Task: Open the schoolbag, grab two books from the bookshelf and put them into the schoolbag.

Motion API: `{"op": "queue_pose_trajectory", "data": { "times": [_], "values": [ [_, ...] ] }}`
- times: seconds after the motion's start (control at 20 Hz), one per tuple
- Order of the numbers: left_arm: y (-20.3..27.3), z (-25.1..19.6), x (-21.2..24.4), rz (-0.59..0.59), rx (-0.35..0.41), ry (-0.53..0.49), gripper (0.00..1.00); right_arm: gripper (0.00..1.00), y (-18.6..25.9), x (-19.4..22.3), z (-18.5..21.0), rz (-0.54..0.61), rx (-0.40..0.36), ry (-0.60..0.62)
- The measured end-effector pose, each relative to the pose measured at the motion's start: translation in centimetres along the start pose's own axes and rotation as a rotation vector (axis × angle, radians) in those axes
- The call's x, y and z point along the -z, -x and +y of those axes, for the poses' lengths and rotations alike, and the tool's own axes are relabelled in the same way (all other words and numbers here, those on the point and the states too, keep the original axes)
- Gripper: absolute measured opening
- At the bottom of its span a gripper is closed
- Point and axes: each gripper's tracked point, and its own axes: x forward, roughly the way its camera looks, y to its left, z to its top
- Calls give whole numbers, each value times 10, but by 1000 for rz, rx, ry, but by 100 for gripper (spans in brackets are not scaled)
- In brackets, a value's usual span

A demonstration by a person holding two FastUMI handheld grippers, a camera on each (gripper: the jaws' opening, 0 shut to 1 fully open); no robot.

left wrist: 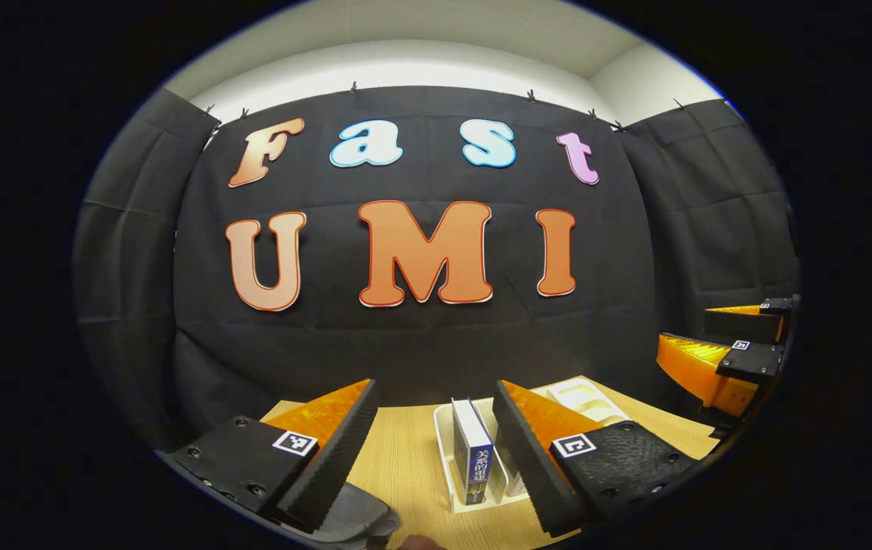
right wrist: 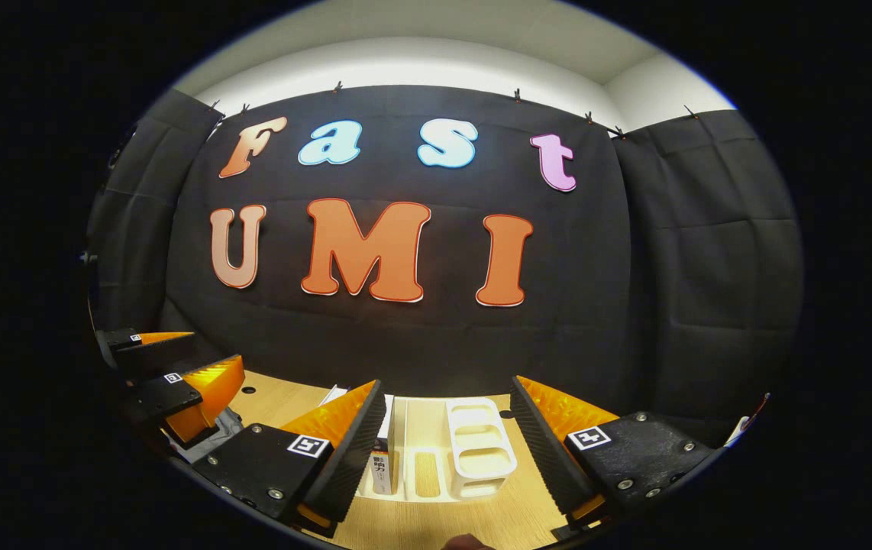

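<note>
- Table (left wrist: 405, 466): light wood top, runs up to the black cloth wall (left wrist: 421, 336) at the back.
- Schoolbag (left wrist: 356, 519): a dark grey rounded edge shows at the bottom of the left gripper view, under the left tool's left finger; too little of it shows to tell whether it is open or closed. A grey patch (right wrist: 211, 443) at the left of the right gripper view, below the other tool, may be the same bag; cannot tell.
- Bookshelf (right wrist: 474, 447): cream plastic rack with slotted dividers, standing on the table near the wall, ahead of both tools.
- Book (left wrist: 473, 451): blue and white, upright in a slot of the bookshelf, spine toward the left camera. In the right gripper view a book (right wrist: 382, 466) stands at the rack's left end, partly behind the finger.
- Left tool (left wrist: 436, 451): fingers spread wide, nothing between them; held above the table, with the book seen between the fingers farther off.
- Right tool (right wrist: 447, 451): fingers spread wide, gripping nothing; the bookshelf shows between them, farther off.
</note>
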Motion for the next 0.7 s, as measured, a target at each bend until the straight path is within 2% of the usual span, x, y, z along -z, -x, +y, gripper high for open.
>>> {"op": "queue_pose_trajectory", "data": {
  "times": [0.7],
  "values": [
    [-19, -12, -4, -9, 39, 3, 96, 98, -2, -11, -19, -11, 57, 7]
  ]
}}
